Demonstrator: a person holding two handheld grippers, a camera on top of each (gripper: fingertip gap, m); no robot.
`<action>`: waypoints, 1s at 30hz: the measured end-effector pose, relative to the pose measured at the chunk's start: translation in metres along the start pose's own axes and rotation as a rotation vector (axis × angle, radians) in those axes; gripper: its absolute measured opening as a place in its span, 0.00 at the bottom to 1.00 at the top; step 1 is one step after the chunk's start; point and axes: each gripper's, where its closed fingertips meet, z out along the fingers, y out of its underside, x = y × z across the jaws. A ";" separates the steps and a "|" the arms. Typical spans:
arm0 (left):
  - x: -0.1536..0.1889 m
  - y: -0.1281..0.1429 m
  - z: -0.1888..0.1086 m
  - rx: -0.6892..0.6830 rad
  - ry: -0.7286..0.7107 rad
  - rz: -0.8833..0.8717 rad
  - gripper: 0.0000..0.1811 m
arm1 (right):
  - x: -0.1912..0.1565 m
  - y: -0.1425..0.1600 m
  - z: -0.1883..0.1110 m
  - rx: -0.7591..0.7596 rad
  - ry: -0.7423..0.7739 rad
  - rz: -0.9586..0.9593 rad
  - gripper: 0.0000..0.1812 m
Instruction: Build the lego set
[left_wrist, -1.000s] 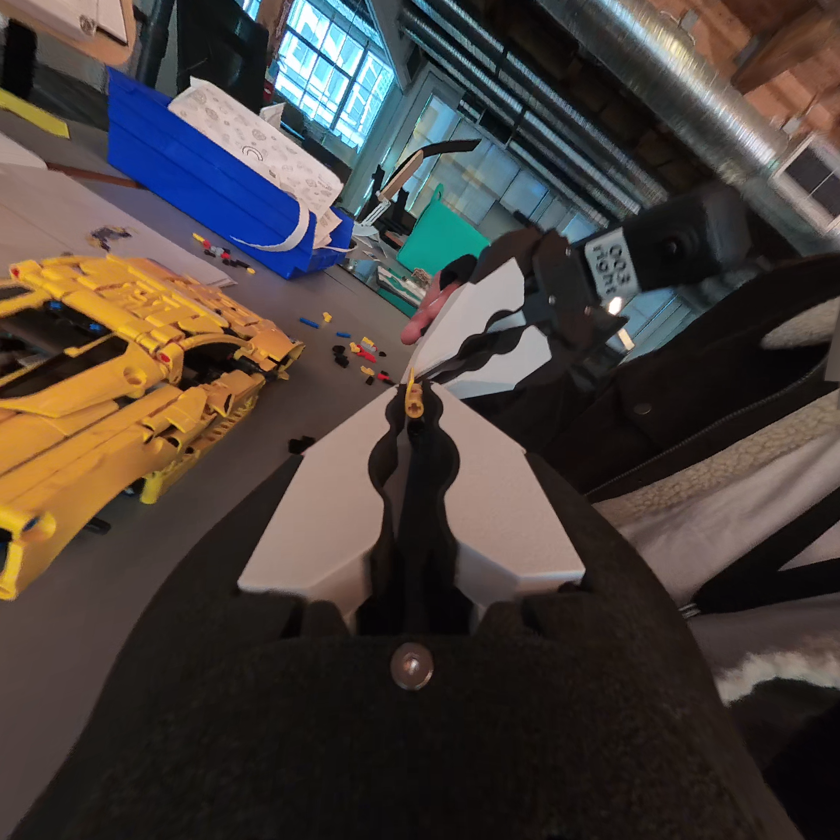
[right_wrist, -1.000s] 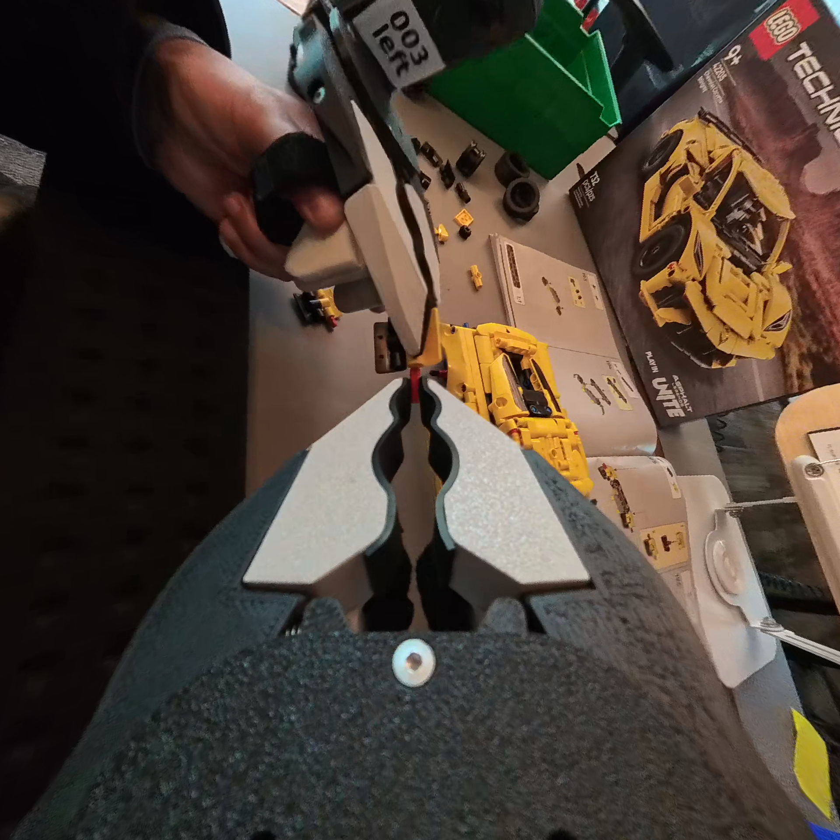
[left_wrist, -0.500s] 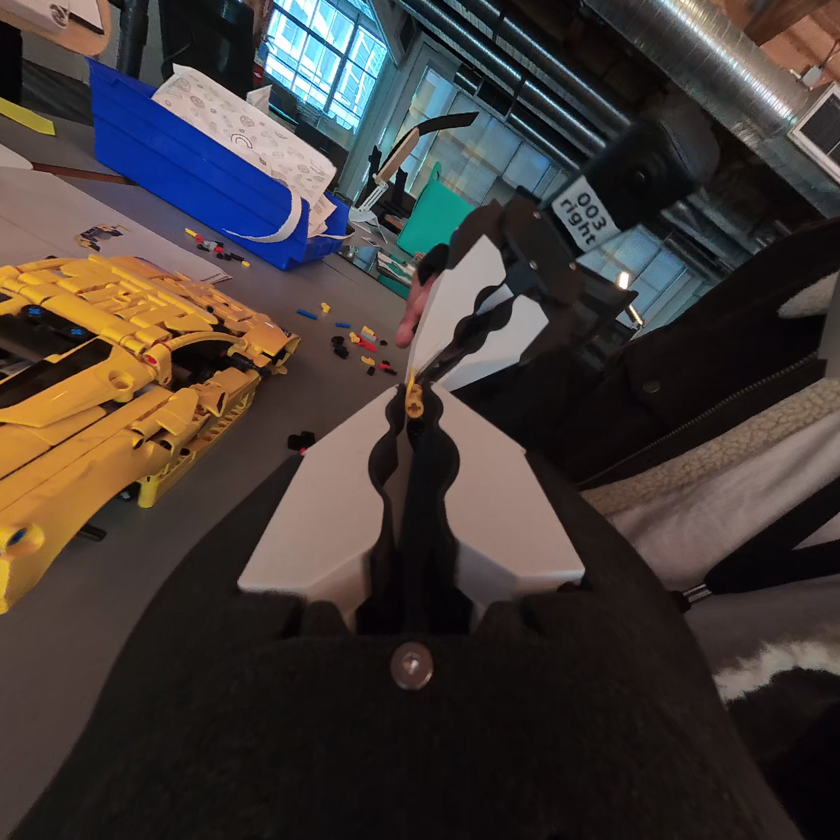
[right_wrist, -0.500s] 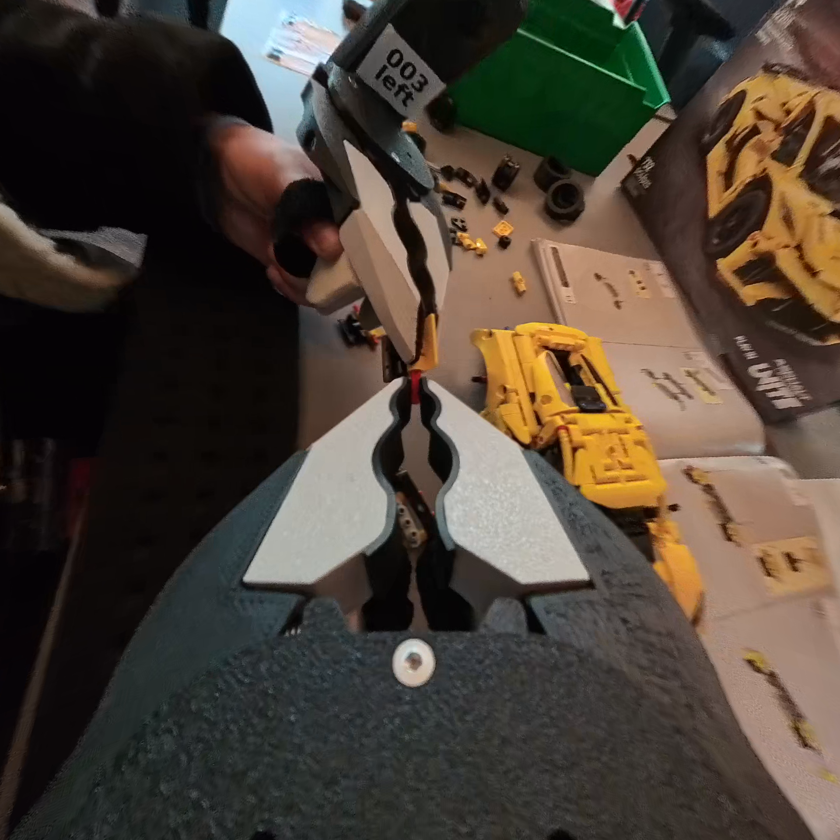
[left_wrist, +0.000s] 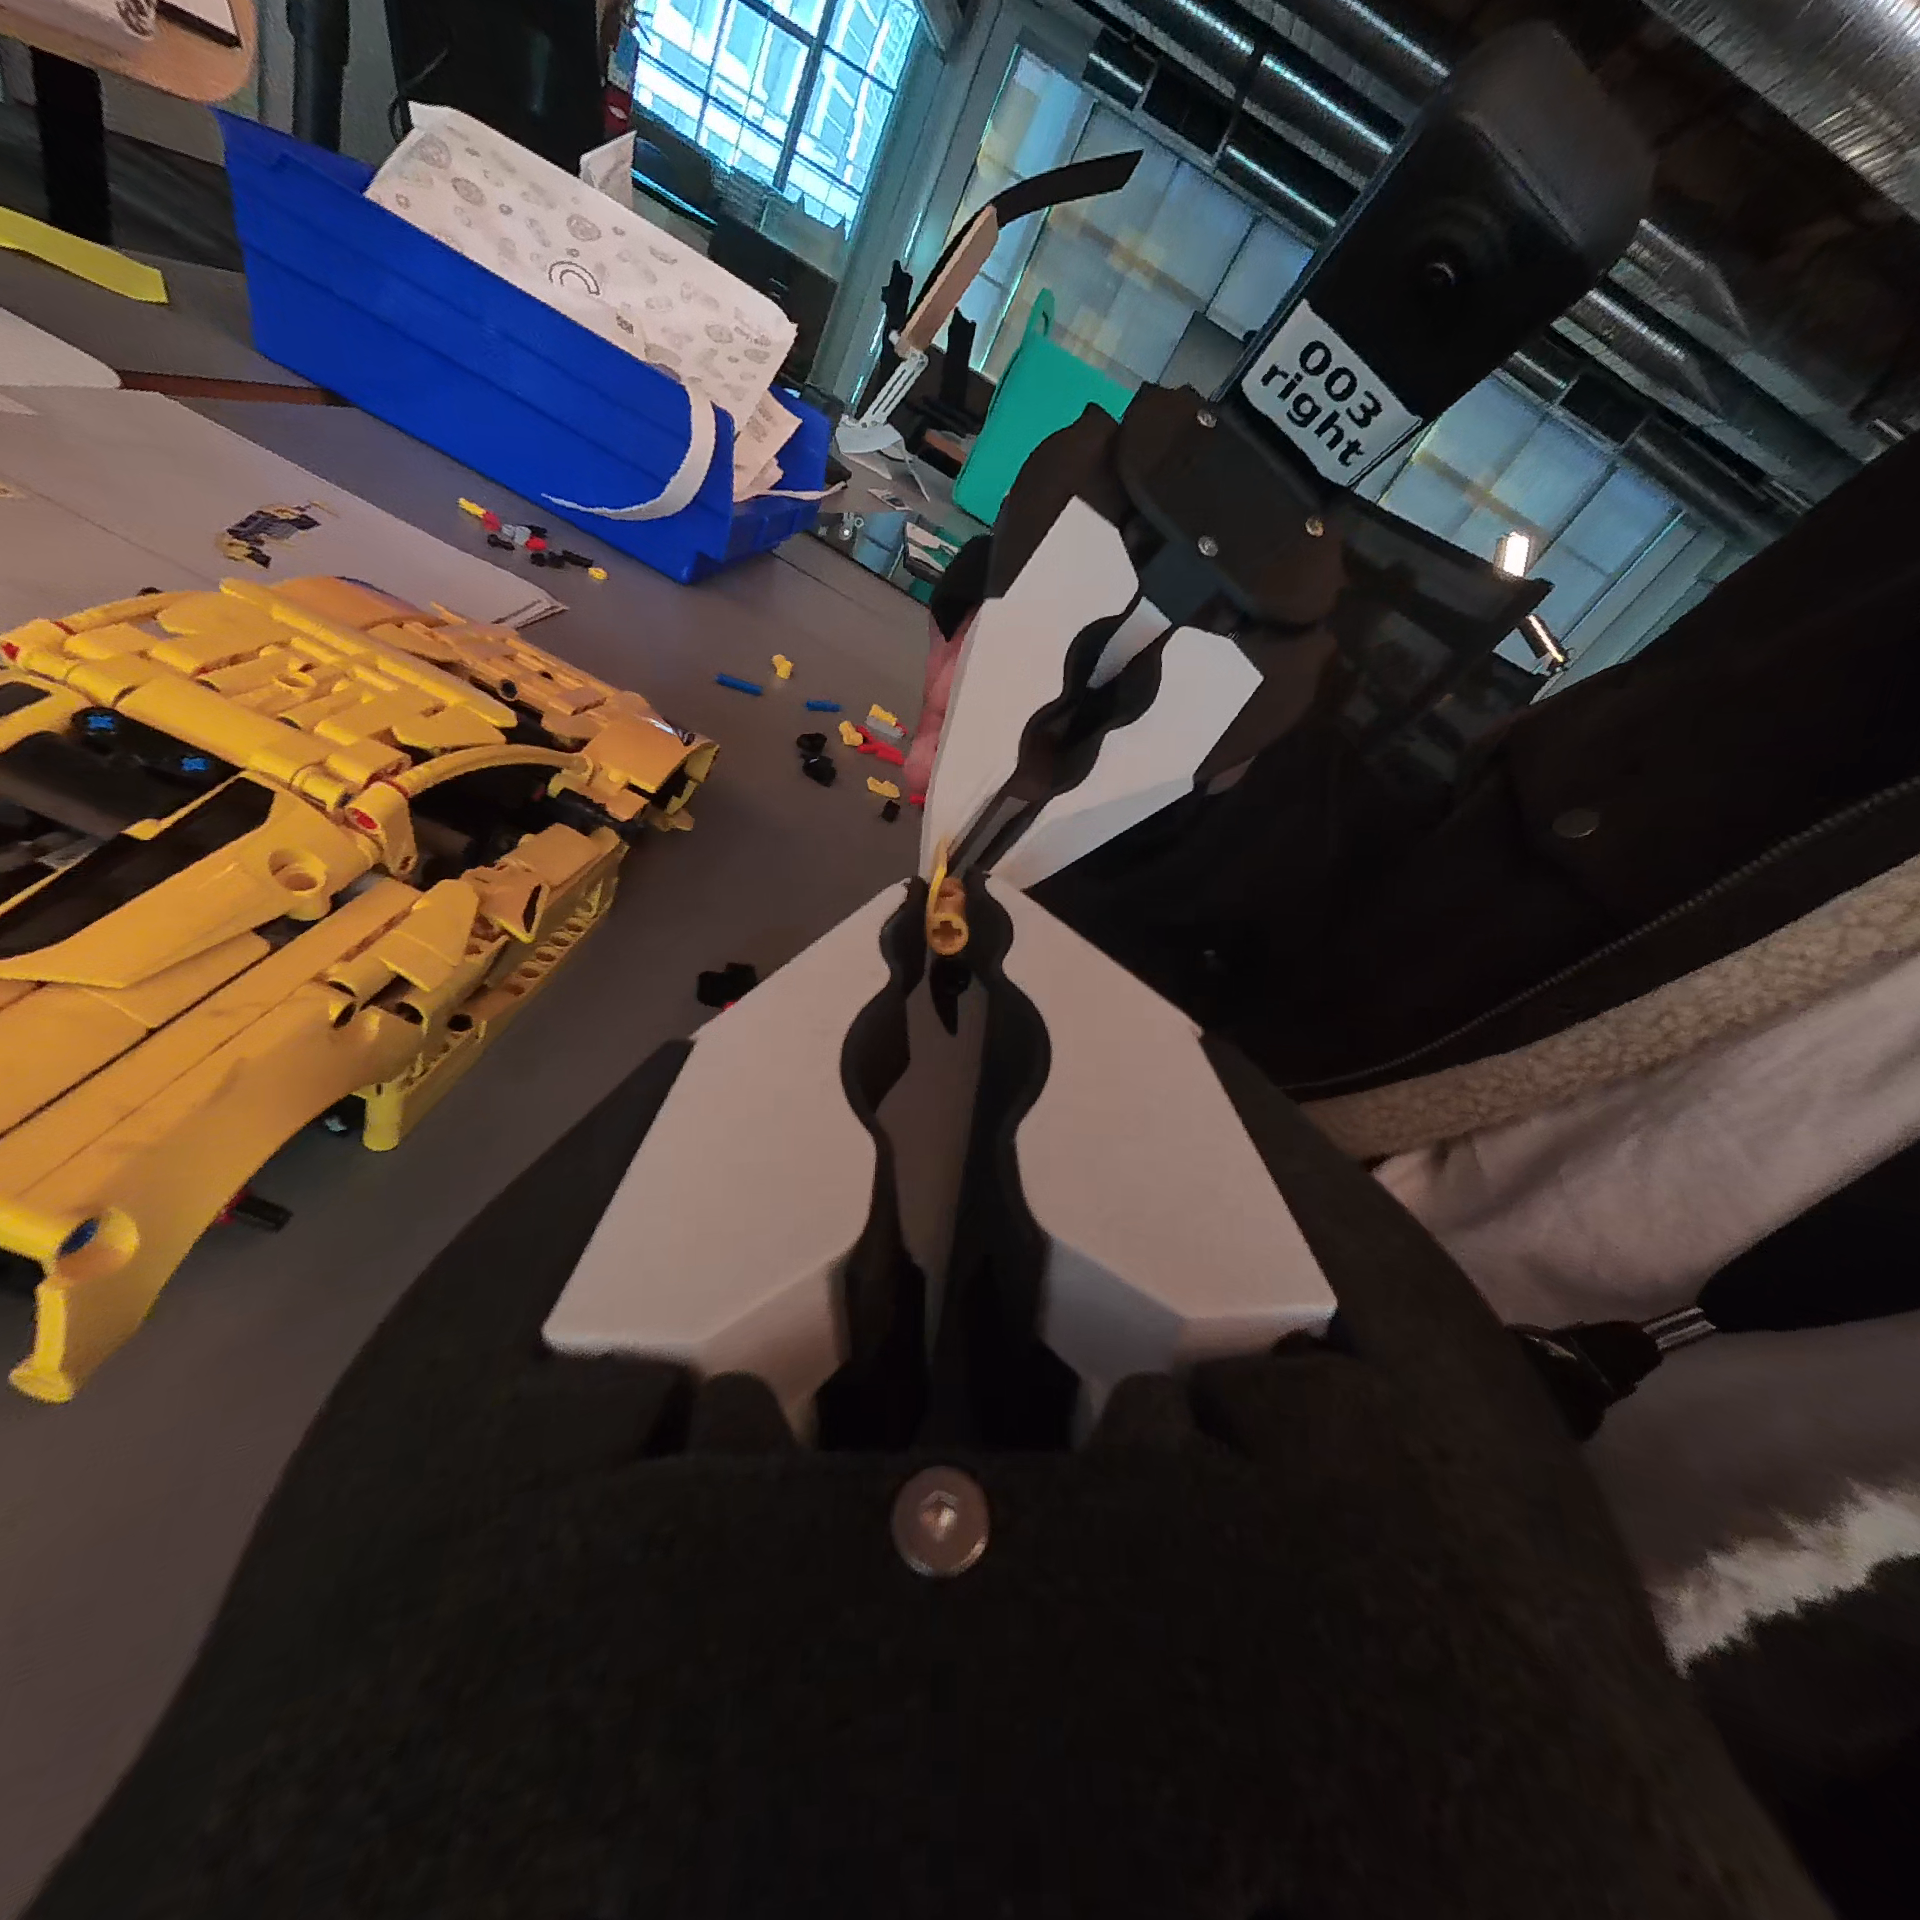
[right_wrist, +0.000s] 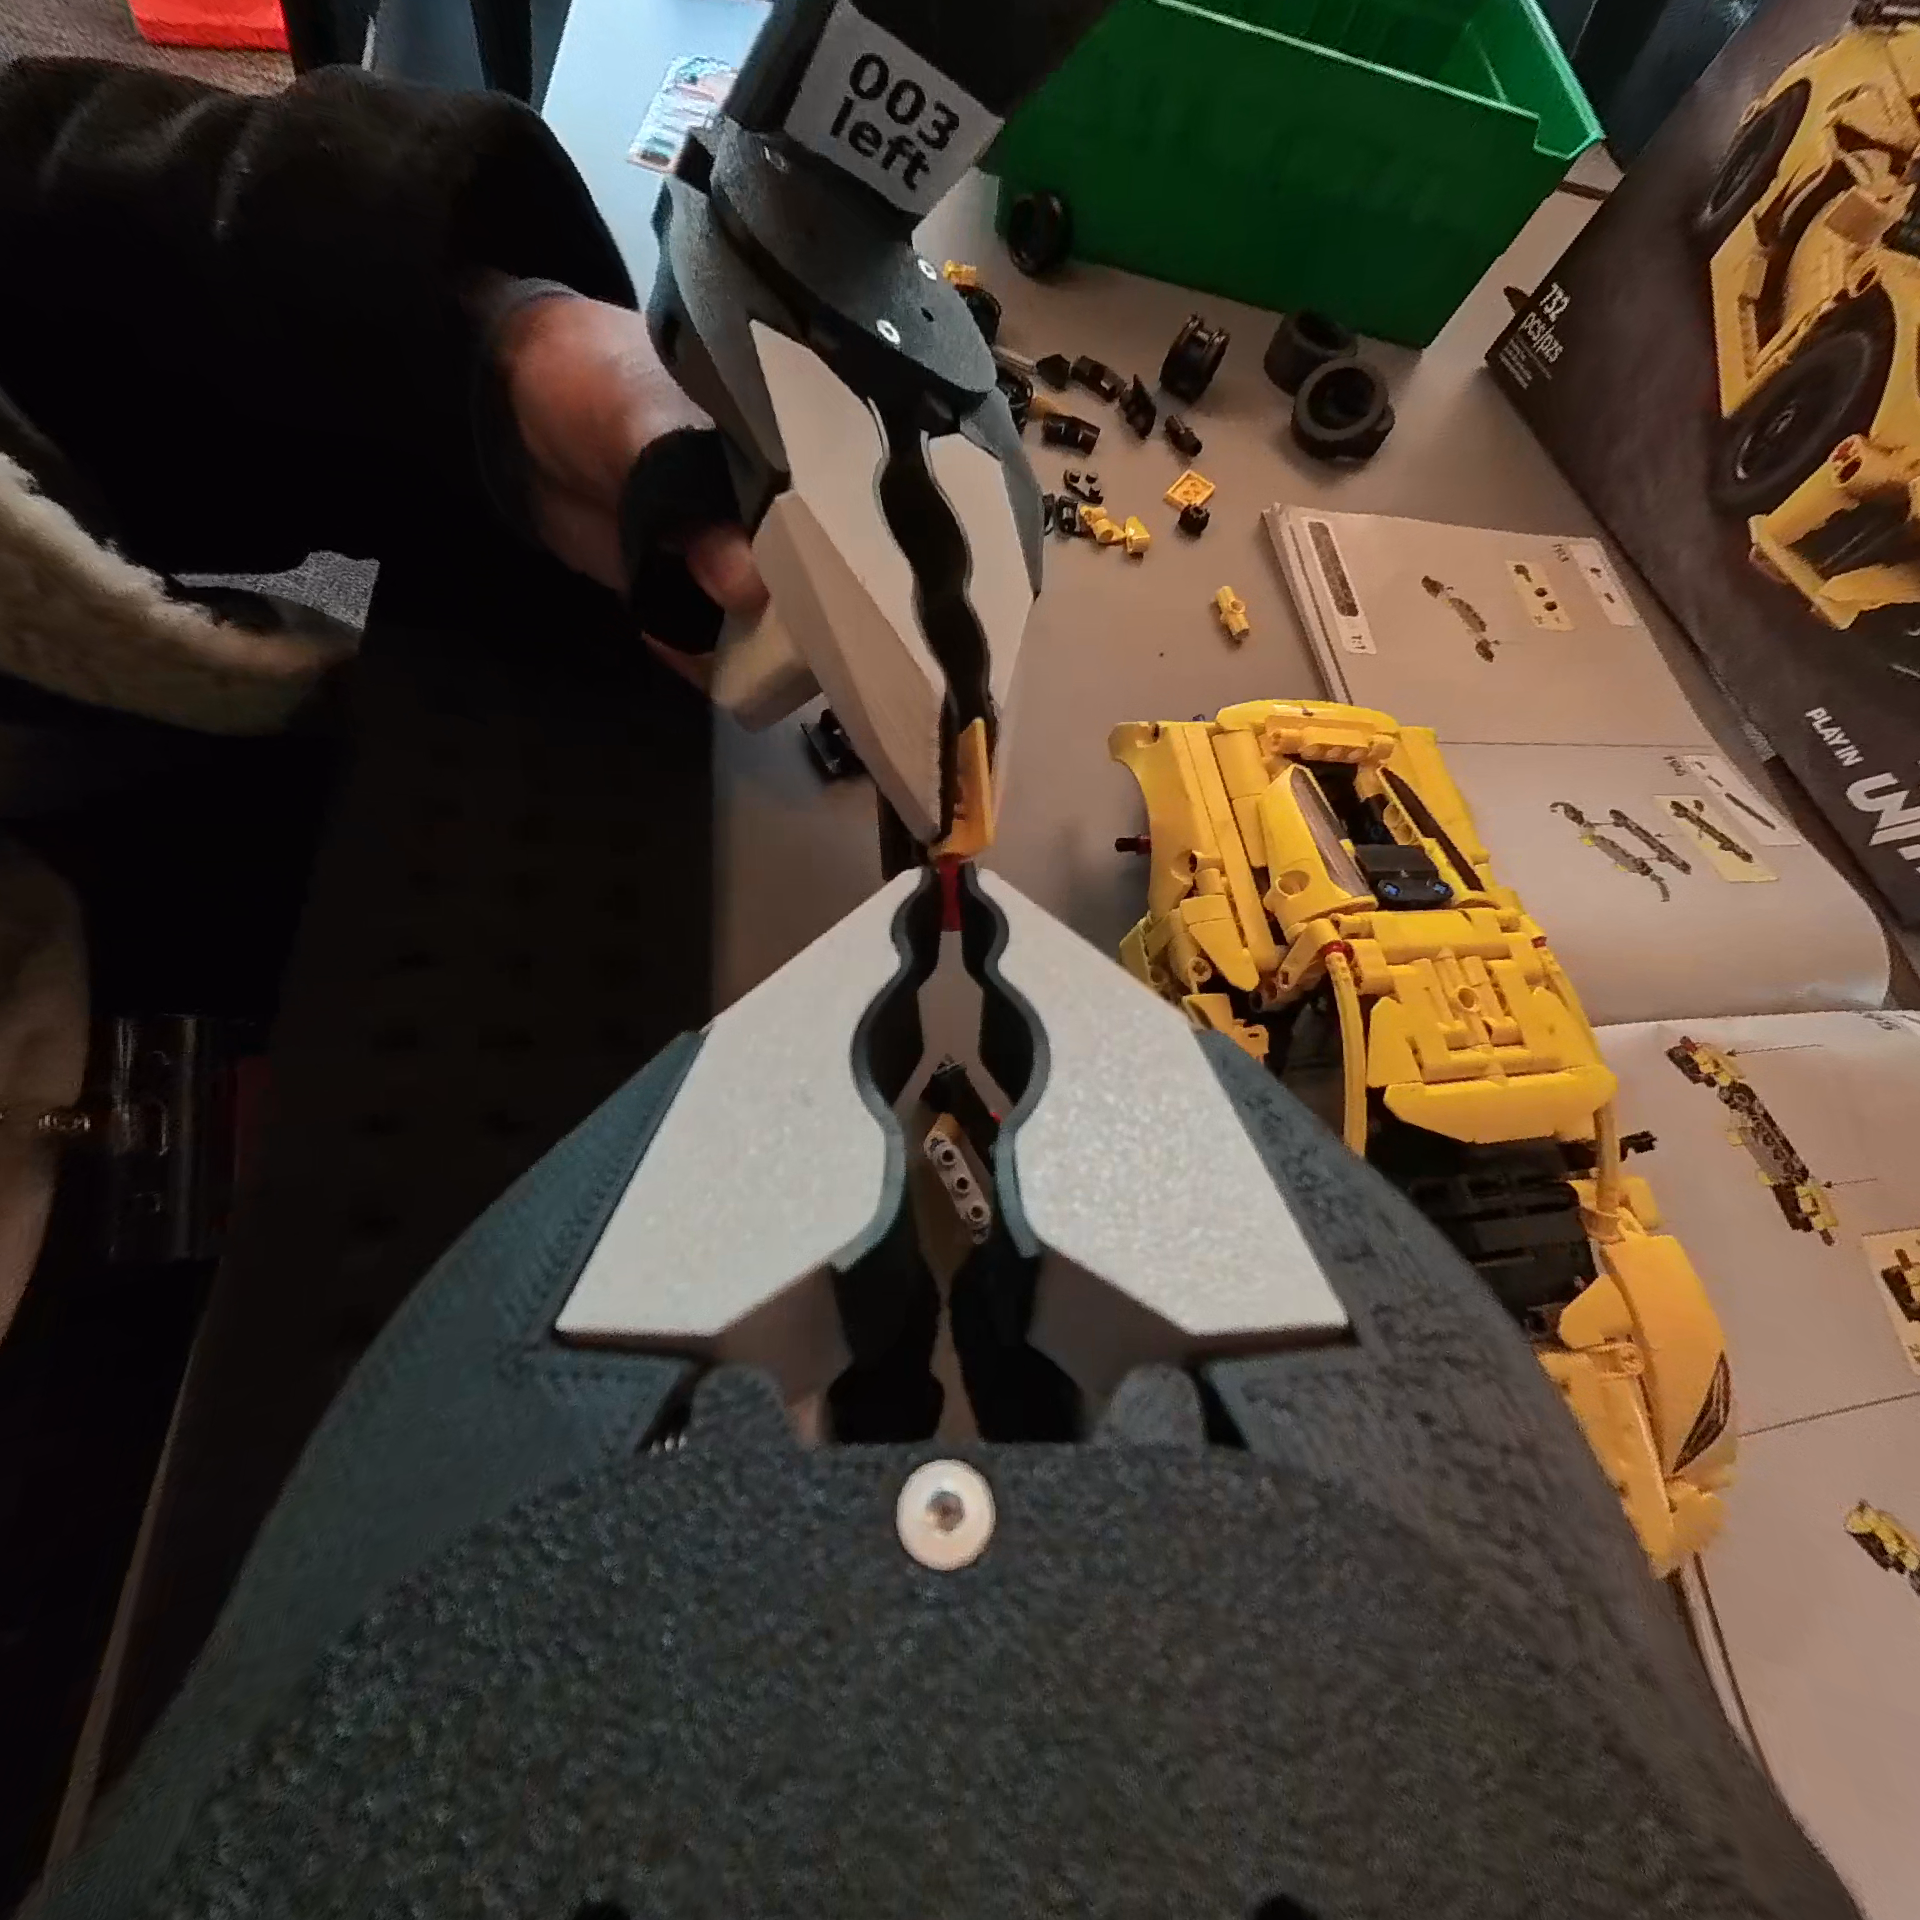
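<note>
Above tabletop (right_wrist: 1039, 644) edge: left tool (right_wrist: 961, 821) clamped on yellow piece (right_wrist: 971, 784); right tool (right_wrist: 948, 904) clamped on red pin (right_wrist: 950, 906), tips touching. Yellow car (right_wrist: 1382, 987) rightward on tabletop. Risk: misaligned push could pop pin from grip.

Daylight pours from windows (left_wrist: 774, 99) at twelve o'clock, leaving foregrounds dim, edges fisheye-bent, and the yellow car (right_wrist: 1455, 1039) slightly blurred.
</note>
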 end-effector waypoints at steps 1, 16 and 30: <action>0.000 -0.002 0.000 0.007 0.004 0.000 0.04 | 0.001 -0.001 -0.001 0.010 0.001 -0.001 0.01; 0.014 -0.026 -0.015 0.160 0.166 -0.142 0.04 | -0.005 -0.025 -0.007 0.337 -0.174 0.275 0.07; 0.013 -0.007 -0.005 0.039 0.072 0.020 0.04 | -0.008 -0.012 -0.007 0.261 -0.208 0.273 0.02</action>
